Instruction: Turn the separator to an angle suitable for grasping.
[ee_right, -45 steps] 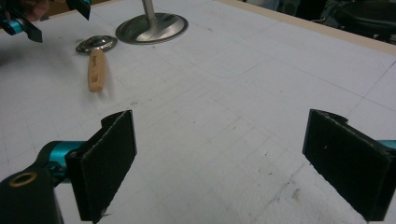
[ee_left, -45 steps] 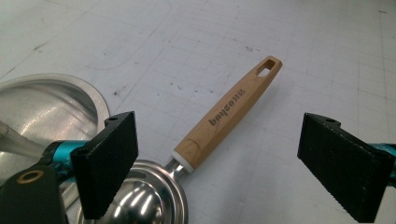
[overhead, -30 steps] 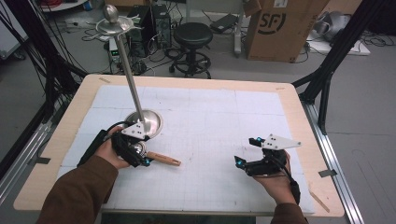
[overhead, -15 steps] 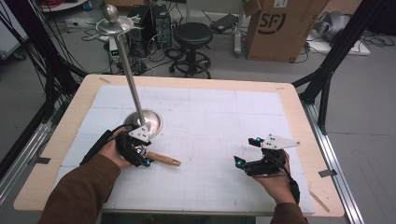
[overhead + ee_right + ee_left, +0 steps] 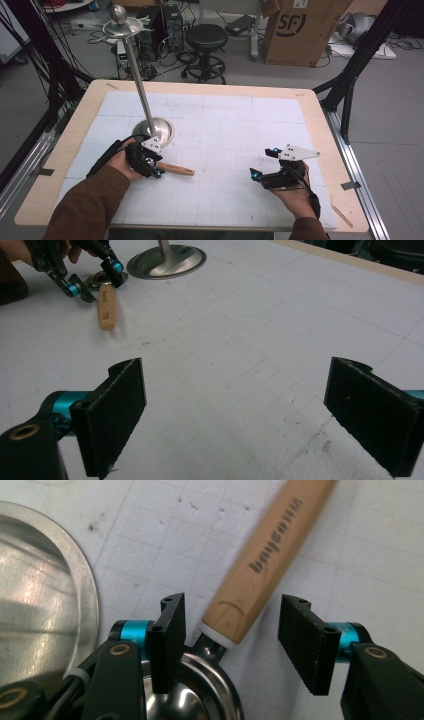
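Closing in, my left tongs (image 5: pixel 227 630) had just narrowed around the wooden-handled ladle (image 5: pixel 260 560), though the pads stood clear of its handle on both sides. It lay flat on the bench (image 5: pixel 225 125), bowl toward me, just beside the round metal stand base (image 5: pixel 40 595). My right tongs (image 5: pixel 235 415) hovered well apart, spread wide over bare mat.

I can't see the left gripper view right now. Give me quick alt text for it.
The left gripper straddles the neck of a wooden-handled metal scoop lying on the white gridded mat; its jaws have just been closing, but gaps remain on both sides. A shiny round stand base sits at the left.
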Action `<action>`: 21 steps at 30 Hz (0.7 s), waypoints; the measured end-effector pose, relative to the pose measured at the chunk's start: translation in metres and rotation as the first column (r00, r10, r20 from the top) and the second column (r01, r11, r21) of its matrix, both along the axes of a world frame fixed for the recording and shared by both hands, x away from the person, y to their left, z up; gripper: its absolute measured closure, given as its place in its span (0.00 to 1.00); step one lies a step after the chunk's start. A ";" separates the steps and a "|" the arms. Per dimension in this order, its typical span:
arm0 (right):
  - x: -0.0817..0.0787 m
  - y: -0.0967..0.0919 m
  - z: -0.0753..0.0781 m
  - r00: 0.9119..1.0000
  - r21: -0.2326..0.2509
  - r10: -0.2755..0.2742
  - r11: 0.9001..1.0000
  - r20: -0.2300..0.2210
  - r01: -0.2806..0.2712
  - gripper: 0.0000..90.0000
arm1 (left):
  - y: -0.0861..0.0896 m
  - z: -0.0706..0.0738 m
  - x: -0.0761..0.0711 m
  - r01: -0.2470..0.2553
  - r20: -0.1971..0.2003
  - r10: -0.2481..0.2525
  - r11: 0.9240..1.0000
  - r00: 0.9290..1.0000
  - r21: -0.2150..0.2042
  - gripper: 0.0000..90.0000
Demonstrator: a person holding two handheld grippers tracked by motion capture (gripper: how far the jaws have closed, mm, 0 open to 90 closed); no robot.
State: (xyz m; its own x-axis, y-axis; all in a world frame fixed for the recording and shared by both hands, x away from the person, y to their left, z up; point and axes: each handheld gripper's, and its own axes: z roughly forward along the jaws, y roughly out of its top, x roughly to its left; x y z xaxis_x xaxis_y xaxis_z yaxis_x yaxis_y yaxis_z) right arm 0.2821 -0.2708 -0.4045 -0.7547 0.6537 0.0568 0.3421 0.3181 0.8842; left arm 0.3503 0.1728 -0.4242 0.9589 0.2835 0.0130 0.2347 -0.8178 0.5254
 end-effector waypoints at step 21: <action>0.001 0.001 -0.001 1.000 -0.008 -0.002 1.000 -0.004 0.002 0.10 | -0.008 0.006 0.000 -0.034 0.014 0.033 0.995 0.999 0.091 0.65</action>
State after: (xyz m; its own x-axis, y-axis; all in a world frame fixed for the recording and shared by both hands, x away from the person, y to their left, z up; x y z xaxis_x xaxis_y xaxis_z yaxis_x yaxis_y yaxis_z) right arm 0.2832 -0.2695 -0.4056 -0.7529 0.6559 0.0540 0.3460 0.3248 0.8802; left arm 0.3507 0.1645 -0.4187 0.9485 0.3124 0.0517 0.2567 -0.8542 0.4522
